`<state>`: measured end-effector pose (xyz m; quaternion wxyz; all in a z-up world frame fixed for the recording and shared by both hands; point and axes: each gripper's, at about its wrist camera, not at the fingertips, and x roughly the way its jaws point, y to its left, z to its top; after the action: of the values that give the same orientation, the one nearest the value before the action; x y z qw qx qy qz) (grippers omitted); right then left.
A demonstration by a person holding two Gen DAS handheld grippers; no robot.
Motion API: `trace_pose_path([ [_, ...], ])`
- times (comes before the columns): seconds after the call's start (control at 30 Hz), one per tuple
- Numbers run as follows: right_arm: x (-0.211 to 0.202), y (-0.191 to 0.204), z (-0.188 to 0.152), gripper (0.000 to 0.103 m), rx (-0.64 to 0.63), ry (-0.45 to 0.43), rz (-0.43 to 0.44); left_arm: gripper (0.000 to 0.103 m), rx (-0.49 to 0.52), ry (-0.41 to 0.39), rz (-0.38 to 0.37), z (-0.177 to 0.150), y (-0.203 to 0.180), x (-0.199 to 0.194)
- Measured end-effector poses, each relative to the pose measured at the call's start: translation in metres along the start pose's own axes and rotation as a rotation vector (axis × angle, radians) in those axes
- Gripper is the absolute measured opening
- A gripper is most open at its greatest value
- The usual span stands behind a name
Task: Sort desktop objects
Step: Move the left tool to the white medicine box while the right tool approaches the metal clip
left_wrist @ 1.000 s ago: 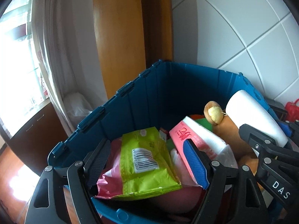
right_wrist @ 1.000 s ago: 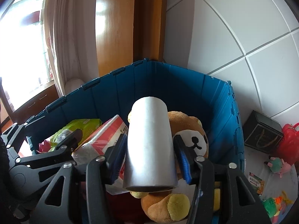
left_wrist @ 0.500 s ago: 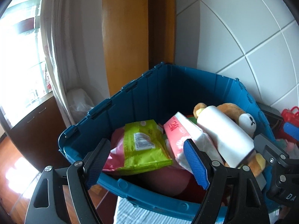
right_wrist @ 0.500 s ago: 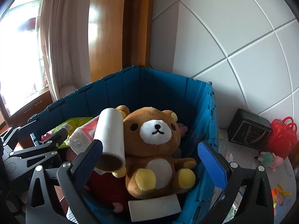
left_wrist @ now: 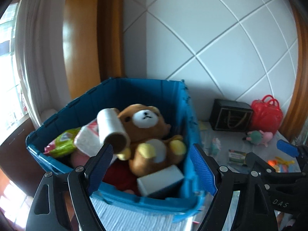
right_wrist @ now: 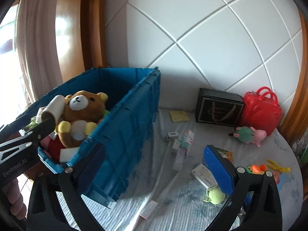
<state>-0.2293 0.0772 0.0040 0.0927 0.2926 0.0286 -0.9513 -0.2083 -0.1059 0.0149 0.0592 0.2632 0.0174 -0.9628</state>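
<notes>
The blue crate holds a brown teddy bear. A white roll leans on the bear's left side. A green packet, a tissue pack and a white box lie in the crate too. My left gripper hovers before the crate's near rim, its jaws opening with nothing between them. My right gripper stands open and empty over the tablecloth, right of the crate.
On the cloth-covered table right of the crate are a black box, a red bag, a pig plush, a green alien toy, small cartons, a yellow pad and orange toys. A tiled wall stands behind.
The right gripper let go of the white roll, which now lies in the crate against the bear. Both grippers drew back from the crate and swung right, bringing the table into view.
</notes>
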Motion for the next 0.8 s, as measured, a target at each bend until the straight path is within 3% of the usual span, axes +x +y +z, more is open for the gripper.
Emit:
trace_pose_path([
  [0.2, -0.018, -0.109, -0.037, 0.103, 0.056, 0.051, -0.065, 0.083, 0.069, 0.052, -0.099, -0.021, -0.107, 0.003],
  [0.4, -0.008, -0.198, -0.089, 0.103, 0.104, 0.17, -0.104, 0.083, 0.133, 0.223, -0.11, -0.071, -0.191, 0.04],
  [0.6, 0.016, -0.251, -0.151, 0.103, 0.17, 0.305, -0.122, 0.083, 0.208, 0.395, -0.087, -0.135, -0.223, 0.082],
  [0.8, 0.037, -0.275, -0.208, 0.103, 0.23, 0.428, -0.161, 0.083, 0.269, 0.484, -0.145, -0.184, -0.241, 0.108],
])
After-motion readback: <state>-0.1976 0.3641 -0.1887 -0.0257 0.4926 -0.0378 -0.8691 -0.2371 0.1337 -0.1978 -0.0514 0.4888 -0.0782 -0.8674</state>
